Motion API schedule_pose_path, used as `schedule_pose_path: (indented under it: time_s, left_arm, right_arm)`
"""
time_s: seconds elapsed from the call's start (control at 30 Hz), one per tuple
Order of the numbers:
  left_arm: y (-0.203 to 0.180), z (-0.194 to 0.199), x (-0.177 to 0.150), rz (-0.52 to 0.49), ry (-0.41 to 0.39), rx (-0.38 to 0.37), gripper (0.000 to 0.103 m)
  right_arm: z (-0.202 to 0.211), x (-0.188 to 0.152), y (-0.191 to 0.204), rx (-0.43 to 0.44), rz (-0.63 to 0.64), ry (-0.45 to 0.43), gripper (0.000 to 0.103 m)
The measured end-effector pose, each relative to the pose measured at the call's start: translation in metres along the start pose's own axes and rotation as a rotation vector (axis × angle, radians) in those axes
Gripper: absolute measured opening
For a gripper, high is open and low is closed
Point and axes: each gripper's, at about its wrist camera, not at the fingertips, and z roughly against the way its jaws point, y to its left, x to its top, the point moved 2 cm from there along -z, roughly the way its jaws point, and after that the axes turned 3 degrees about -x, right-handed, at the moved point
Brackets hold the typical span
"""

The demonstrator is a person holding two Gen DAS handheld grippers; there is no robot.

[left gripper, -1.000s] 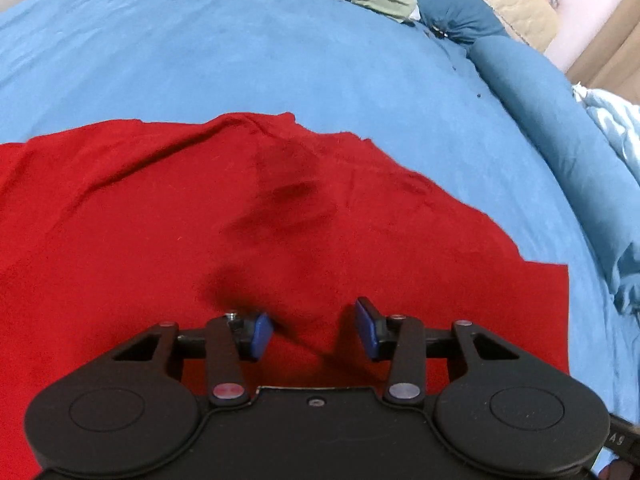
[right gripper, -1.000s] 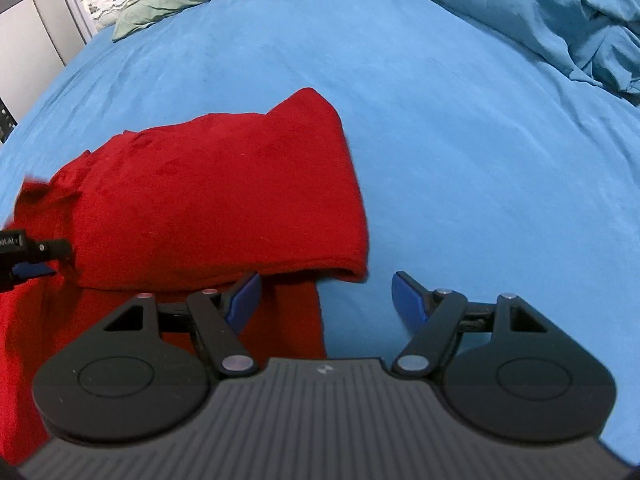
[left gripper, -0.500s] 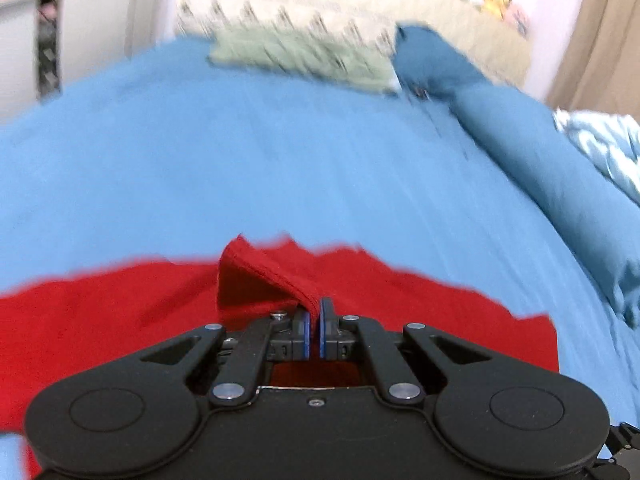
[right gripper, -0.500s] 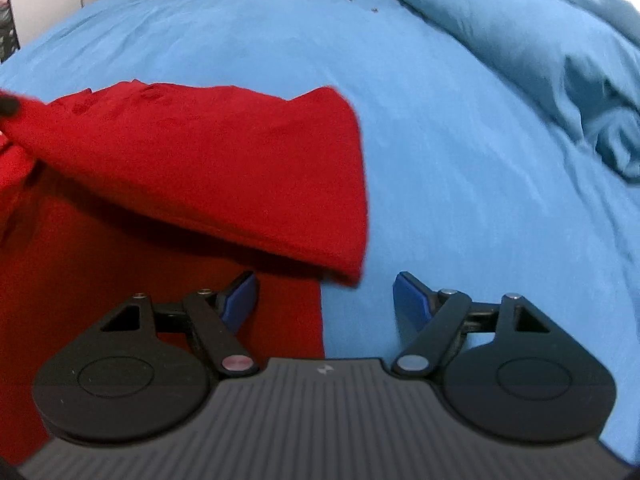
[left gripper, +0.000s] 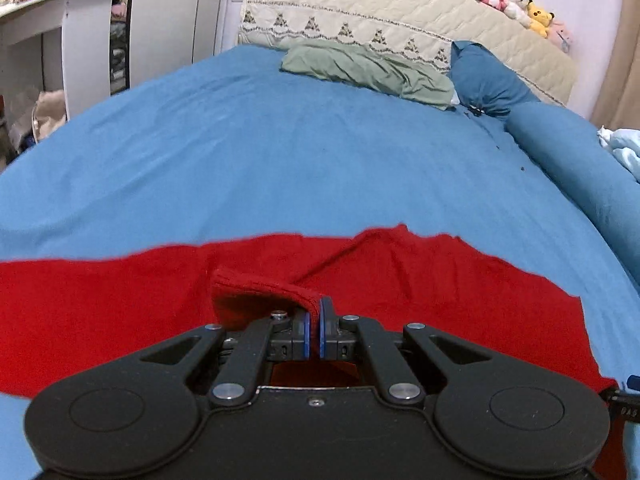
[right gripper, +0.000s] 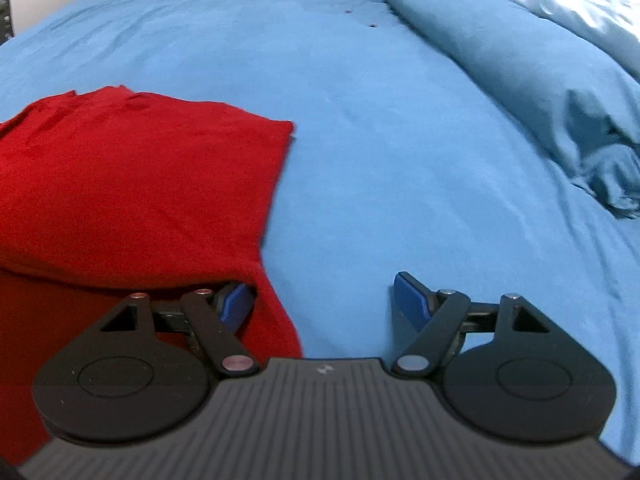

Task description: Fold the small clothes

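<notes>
Red garment [left gripper: 440, 292] on blue bedsheet [left gripper: 280, 152] | left claw [left gripper: 314, 330] pinches its fold | right claw [right gripper: 324, 300] wide | headboard [left gripper: 400, 12] behind

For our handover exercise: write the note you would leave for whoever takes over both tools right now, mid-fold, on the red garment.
Left tool: shut on a pinched fold of the red garment, lifted off the cloth.
Right tool: open, holding nothing; its left pad sits at the garment's near edge.
Garment lies on the blue bedsheet, one layer already folded over.
Left: carry the pinched part across, lay it flat, release, smooth, finish folding.
</notes>
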Motion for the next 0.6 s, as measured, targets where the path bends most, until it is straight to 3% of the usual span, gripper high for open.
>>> schedule_pose_path:
  time_s: [0.13,0.2,0.3,0.33,0.4,0.5,0.6]
  left_arm:
    - [0.007,-0.004,-0.019,0.011,0.087,0.024,0.014]
    - [0.015,-0.001,-0.031,0.008,0.149,0.046,0.024]
    - [0.025,0.014,-0.046,0.001,0.209,0.051,0.031]
    - [0.028,0.022,-0.047,0.004,0.215,0.045,0.039]
    - [0.031,0.036,-0.039,0.019,0.199,0.033,0.054]
    - [0.034,0.048,-0.011,-0.003,0.096,0.024,0.057]
    - [0.031,0.03,0.014,-0.075,0.069,0.037,0.057]
  right_arm:
    - [0.001,-0.01,-0.012,0.013,-0.043,0.041,0.09]
    - [0.002,-0.01,-0.016,0.023,-0.055,0.055,0.09]
    - [0.012,-0.008,-0.017,0.028,-0.023,0.063,0.09]
    - [0.017,-0.007,-0.016,0.03,-0.011,0.058,0.091]
    - [0.03,-0.002,-0.016,0.059,0.0,0.03,0.091]
    - [0.046,0.006,-0.01,0.113,-0.012,-0.005,0.091]
    - [0.053,0.014,0.003,0.135,-0.023,-0.033,0.091]
